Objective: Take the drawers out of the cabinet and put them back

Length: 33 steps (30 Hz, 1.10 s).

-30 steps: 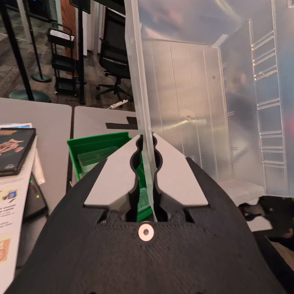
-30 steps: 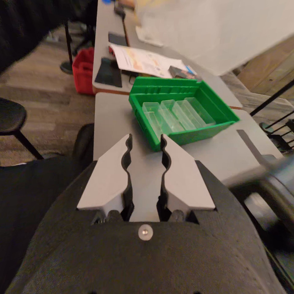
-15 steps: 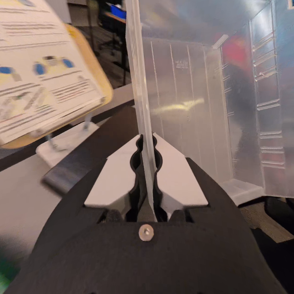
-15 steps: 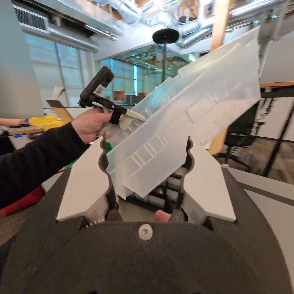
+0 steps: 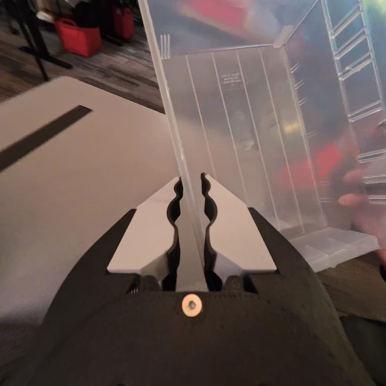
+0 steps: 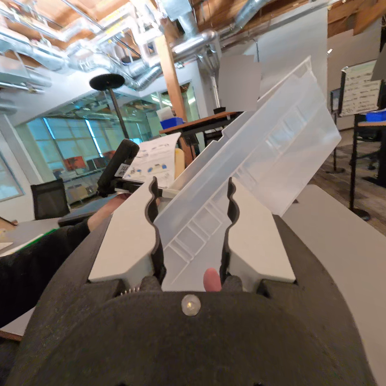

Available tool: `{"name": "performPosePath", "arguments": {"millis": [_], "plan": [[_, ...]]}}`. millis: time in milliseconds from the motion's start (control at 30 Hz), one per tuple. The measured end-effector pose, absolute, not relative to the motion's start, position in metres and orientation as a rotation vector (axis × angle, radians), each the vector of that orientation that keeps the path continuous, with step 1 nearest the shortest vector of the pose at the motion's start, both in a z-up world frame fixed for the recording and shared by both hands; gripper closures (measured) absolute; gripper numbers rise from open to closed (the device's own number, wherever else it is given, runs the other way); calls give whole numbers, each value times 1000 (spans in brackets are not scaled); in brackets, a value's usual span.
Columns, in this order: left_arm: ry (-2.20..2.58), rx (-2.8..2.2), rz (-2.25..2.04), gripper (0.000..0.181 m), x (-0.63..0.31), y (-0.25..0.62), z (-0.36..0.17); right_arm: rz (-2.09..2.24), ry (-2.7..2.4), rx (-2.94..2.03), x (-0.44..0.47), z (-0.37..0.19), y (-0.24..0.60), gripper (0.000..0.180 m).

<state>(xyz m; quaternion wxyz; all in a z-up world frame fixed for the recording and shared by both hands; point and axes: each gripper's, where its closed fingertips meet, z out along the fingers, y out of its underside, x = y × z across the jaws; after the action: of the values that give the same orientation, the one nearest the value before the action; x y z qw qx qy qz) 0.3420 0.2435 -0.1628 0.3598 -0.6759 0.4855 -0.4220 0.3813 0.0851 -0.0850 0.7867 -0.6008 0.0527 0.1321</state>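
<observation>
The clear plastic cabinet [image 5: 250, 125] is empty, with no drawers in it, and is held tilted above the grey table [image 5: 83, 188]. My left gripper [image 5: 190, 177] straddles its side wall; the left finger touches the wall and a small gap shows at the right finger. In the right wrist view the cabinet [image 6: 271, 156] slants up to the right, its lower corner between the wide-open fingers of my right gripper [image 6: 192, 181]. A fingertip [image 6: 212, 279] rests under it. The left gripper [image 6: 117, 173] shows there too, in a hand, at the cabinet's edge.
A black tape strip [image 5: 41, 133] lies on the table. Red bags [image 5: 79, 37] stand on the floor beyond. Blurred fingers [image 5: 355, 188] show through the cabinet's right side. A paper sheet on a stand [image 6: 154, 160], a black chair [image 6: 48, 200] and desks stand behind.
My right gripper swung up from the green bin on the table to the cabinet's lower corner. The cabinet was turned with the left gripper. The left jaws have eased slightly off the wall.
</observation>
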Motion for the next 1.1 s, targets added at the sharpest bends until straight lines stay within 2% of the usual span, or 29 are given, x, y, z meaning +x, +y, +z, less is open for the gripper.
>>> {"name": "performPosePath", "arguments": {"millis": [267,433,733,767,900,1100], "plan": [[1181,-1952,-1237,154,381,239,-255,435,261,-1434,446,-167,108,121],[1071,-2058,-1329,141,381,243,-291,570,308,-1480,465,-203,131,120],[890,-2138,-1403,108,378,256,-315,821,347,-1531,496,-242,186,120],[870,-2137,-1409,106,379,257,-316,846,360,-1534,502,-247,191,124],[813,-2133,-1414,97,384,264,-315,916,359,-1544,519,-259,212,130],[724,-2148,-1417,93,398,277,-312,1044,429,-1567,551,-274,248,141]]}}
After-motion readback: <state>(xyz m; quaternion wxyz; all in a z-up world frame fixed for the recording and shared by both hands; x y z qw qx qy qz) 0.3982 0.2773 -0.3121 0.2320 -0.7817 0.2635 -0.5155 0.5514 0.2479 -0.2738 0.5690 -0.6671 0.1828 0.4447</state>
